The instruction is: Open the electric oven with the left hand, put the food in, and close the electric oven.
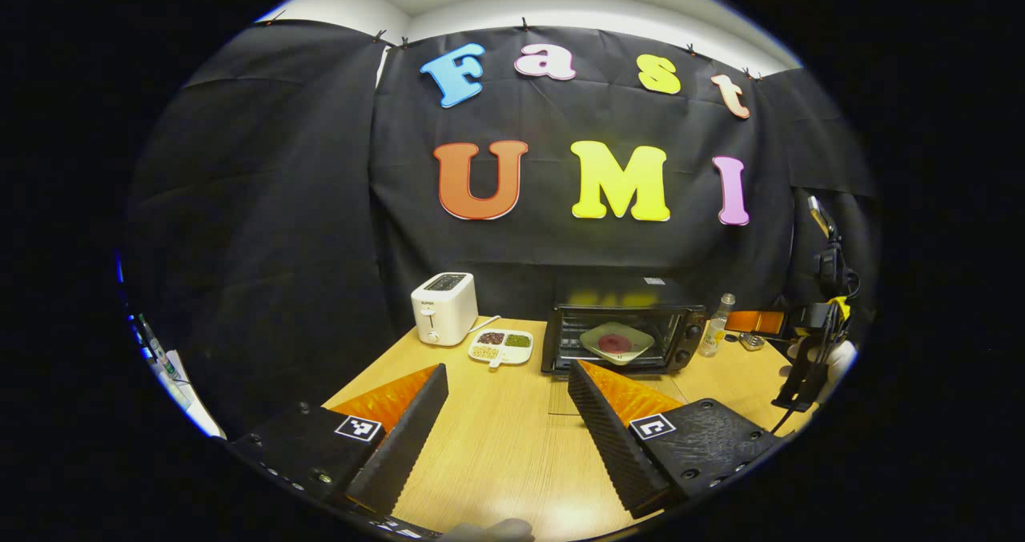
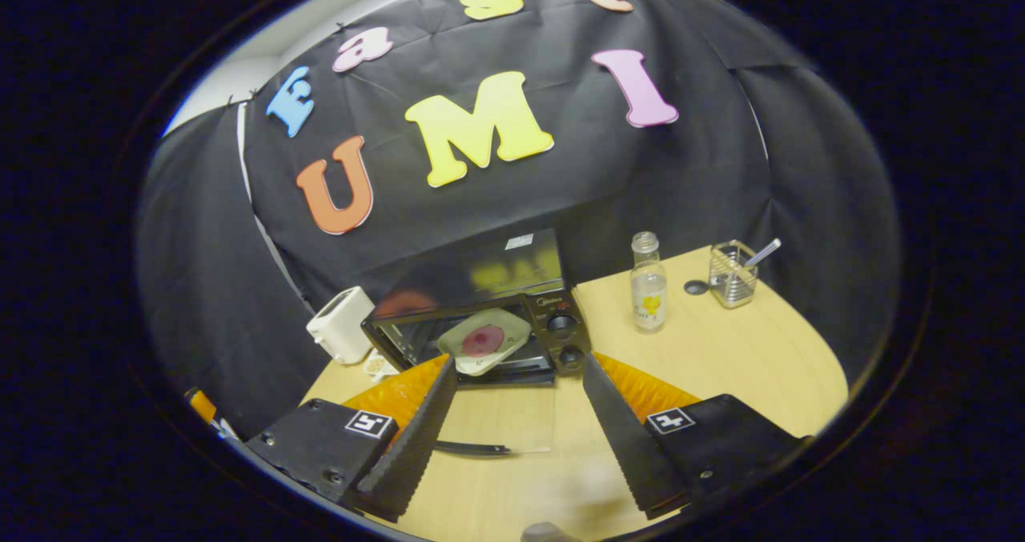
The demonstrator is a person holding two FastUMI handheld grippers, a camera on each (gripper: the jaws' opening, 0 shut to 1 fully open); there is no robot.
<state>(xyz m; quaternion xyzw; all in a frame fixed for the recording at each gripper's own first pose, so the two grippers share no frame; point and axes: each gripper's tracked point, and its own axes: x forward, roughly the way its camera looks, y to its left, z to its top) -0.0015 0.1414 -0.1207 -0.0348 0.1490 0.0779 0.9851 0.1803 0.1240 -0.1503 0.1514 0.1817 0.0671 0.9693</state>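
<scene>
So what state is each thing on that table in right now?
Oven: door down, open.
Plate: inside the oven, red food on it.
Toaster: upright, slots look empty.
Snack tray: three sections filled.
Bottle: upright, cap off.
Cap: flat on the table, beside the bottle.
Glass holder: upright, a utensil in it.
Left gripper: jaws open, empty.
Right gripper: jaws open, empty.

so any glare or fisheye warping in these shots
Left gripper view: a bright glare patch on the light wooden table near the bottom edge, and the wall cloth bows outward. Right gripper view: the scene sits tilted, the black electric oven has reflections on its top, and the edges curve strongly.
</scene>
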